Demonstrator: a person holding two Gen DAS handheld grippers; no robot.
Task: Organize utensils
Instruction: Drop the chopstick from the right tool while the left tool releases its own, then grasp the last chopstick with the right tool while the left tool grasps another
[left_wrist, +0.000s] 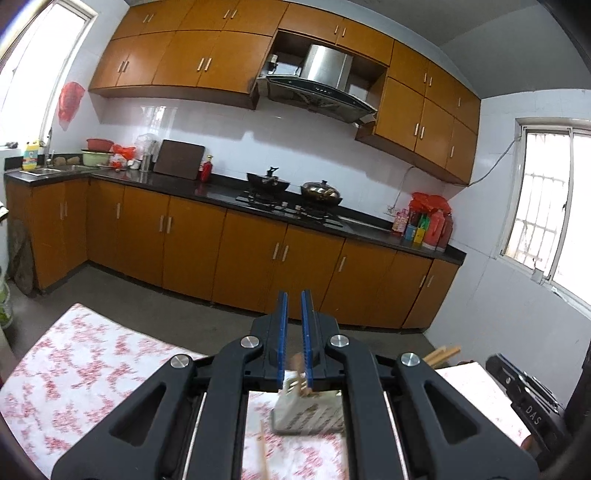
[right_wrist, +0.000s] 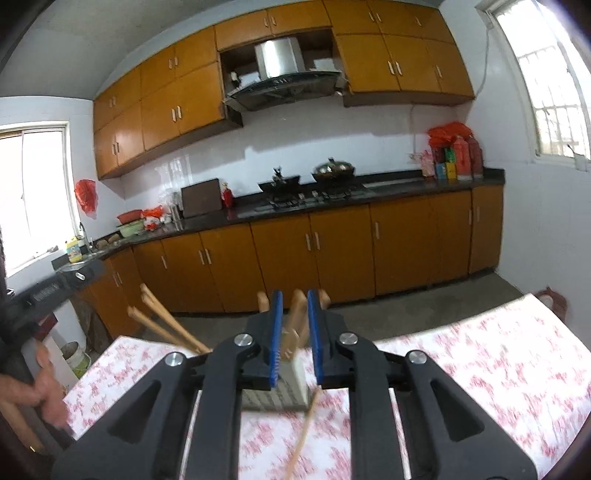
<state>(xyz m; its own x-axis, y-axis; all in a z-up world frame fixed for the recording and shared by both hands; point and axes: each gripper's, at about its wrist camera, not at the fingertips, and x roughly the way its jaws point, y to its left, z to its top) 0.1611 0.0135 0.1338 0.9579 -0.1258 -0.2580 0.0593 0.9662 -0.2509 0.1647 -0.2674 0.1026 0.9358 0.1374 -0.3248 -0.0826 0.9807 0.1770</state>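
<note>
Left gripper (left_wrist: 294, 295): blue pads nearly together, nothing visibly clamped between them. Right gripper (right_wrist: 295, 295): jaws parted a little, wooden utensil handles (right_wrist: 297, 314) standing in the gap, contact unclear. White utensil holder (right_wrist: 284, 391) on the floral tablecloth (right_wrist: 461, 369), one chopstick (right_wrist: 304, 424) lying at its 5 o'clock.

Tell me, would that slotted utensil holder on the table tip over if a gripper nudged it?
Probably. The utensil holder looks light and stands upright on a floral tablecloth. The long wooden utensils leaning out likely make it top-heavy. Blur hides its base.
</note>
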